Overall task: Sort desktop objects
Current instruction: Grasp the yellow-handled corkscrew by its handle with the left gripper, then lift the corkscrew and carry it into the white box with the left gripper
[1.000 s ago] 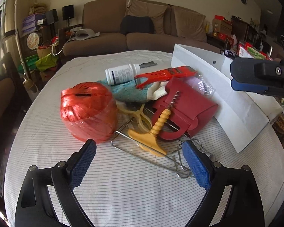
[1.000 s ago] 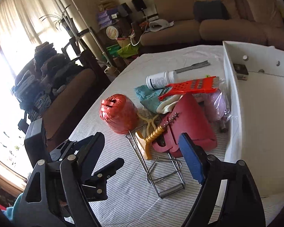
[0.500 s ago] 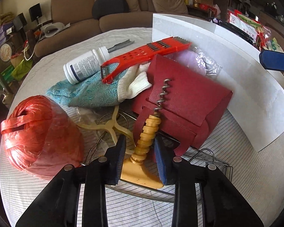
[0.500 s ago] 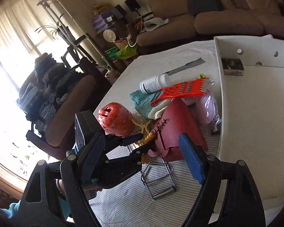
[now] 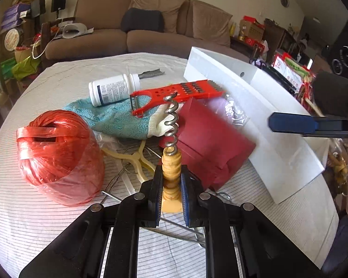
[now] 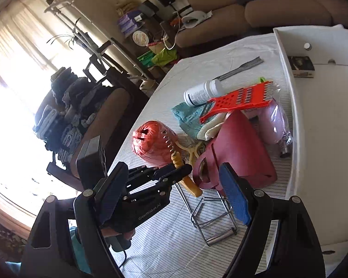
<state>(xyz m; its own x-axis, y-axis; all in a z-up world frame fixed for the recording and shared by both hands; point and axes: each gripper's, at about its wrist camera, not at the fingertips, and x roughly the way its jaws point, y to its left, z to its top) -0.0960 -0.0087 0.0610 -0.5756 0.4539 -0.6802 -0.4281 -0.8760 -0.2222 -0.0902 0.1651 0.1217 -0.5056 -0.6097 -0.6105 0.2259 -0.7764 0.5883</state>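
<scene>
My left gripper (image 5: 171, 185) is shut on the yellow ribbed handle of a corkscrew (image 5: 171, 139) and holds it lifted above the table, spiral pointing up and away. The same corkscrew (image 6: 174, 153) shows in the right wrist view in the left gripper (image 6: 182, 170). My right gripper (image 6: 174, 194) is open and empty, above the table's near side; one of its blue fingers (image 5: 292, 125) shows at the right of the left wrist view. A pile lies on the table: red twine ball (image 5: 58, 155), red pouch (image 5: 211, 143), orange grater (image 5: 178, 95), white bottle (image 5: 113, 89), teal cloth (image 5: 113, 118).
A white open box (image 6: 322, 127) stands along the right side of the striped table (image 5: 46, 220), with a small dark box (image 6: 300, 66) inside. A wire rack (image 6: 211, 217), a cream plastic piece (image 5: 136, 157), a clear bag (image 6: 276, 120) and a metal file (image 6: 241, 68) also lie there.
My left gripper closed on the corkscrew handle and lifted it off the red pouch, tilting it upright. The right gripper stayed open and drifted a little.
</scene>
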